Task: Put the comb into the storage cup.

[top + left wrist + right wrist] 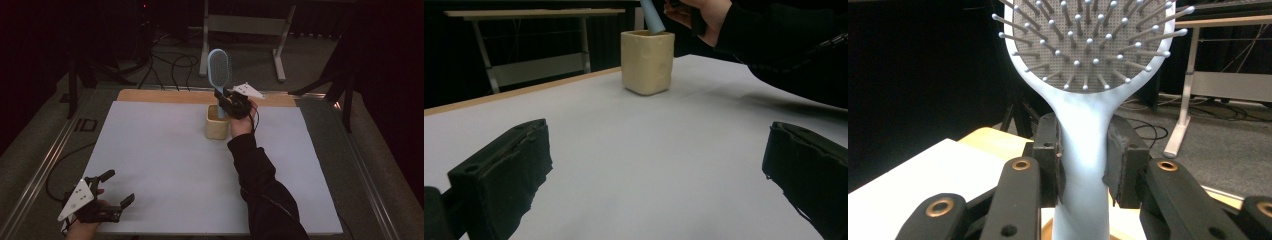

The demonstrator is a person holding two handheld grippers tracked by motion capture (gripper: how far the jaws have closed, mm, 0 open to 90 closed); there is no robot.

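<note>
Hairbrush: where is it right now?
In the high view the hairbrush stands upright at the far middle of the table, handle in the cream cup, clamped by the right gripper.

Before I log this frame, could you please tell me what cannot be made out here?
- Hairbrush handle tip: hidden inside the cup, every view.
- Cup's inside: hidden by its wall, left gripper view.
- Brush top: cut off by the right gripper view's upper edge.
- Floor cables: too dark to trace, high view.

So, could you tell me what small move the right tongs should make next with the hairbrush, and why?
Probably ease the hairbrush straight down. The right tongs clamp its handle, bristle head upright, and the handle's end is just inside the cream cup. Release once it rests on the cup's bottom.
</note>
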